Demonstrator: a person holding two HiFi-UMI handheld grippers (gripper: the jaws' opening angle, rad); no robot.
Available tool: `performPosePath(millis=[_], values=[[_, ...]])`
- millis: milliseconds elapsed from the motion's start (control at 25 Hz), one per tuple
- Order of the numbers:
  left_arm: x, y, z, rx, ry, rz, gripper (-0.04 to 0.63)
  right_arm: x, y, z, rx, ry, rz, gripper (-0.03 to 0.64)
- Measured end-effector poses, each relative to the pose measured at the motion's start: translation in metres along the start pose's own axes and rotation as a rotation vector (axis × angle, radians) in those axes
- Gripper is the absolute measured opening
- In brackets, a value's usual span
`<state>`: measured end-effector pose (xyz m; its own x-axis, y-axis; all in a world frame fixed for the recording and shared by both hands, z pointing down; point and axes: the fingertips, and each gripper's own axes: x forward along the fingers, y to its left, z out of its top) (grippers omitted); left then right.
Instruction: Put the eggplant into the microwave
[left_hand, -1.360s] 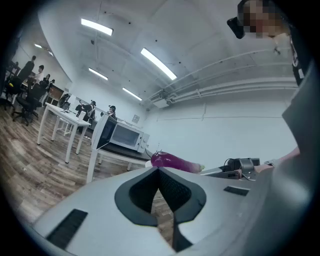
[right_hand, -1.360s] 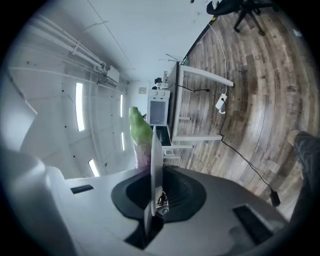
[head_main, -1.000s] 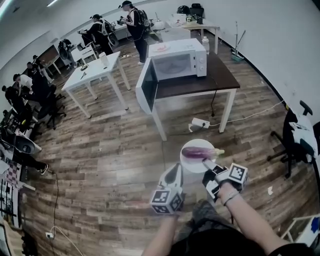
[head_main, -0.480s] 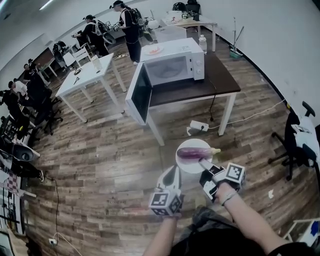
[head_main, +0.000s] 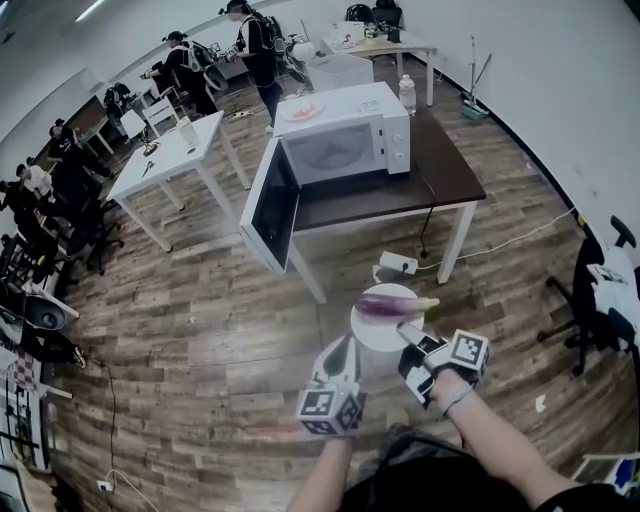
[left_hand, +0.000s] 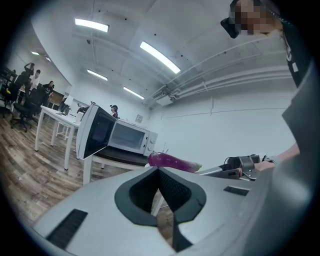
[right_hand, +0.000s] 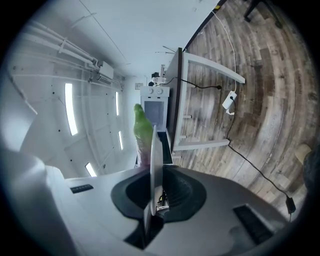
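A purple eggplant with a green stem lies on a white plate carried above the wooden floor. My right gripper is shut on the plate's near rim; in the right gripper view the plate stands edge-on between the jaws with the eggplant beyond it. My left gripper hovers just left of the plate, shut with nothing in it. The white microwave stands ahead on a dark table, its door swung wide open to the left. In the left gripper view the eggplant and the microwave also show.
A power strip with its cable lies on the floor under the table. A bottle stands beside the microwave and a small plate lies on top of it. White tables and several people fill the left and back; an office chair stands at the right.
Both grippers and the plate with the eggplant have moved forward together; the microwave and its table now sit nearer and larger in the head view.
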<state>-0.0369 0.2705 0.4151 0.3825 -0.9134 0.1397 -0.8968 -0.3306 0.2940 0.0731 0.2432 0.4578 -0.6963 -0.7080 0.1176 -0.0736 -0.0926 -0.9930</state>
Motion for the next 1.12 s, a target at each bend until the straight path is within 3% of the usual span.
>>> performPosePath(millis=[520, 1120], values=[[0.050, 0.012, 0.014, -0.023, -0.037, 0.062, -0.003, 0.042, 0.009, 0.044, -0.027, 0.069, 0.018, 0.025], [0.061, 0.012, 0.011, -0.015, -0.020, 0.073, -0.003, 0.040, -0.001, 0.067, -0.007, 0.051, -0.004, 0.025]])
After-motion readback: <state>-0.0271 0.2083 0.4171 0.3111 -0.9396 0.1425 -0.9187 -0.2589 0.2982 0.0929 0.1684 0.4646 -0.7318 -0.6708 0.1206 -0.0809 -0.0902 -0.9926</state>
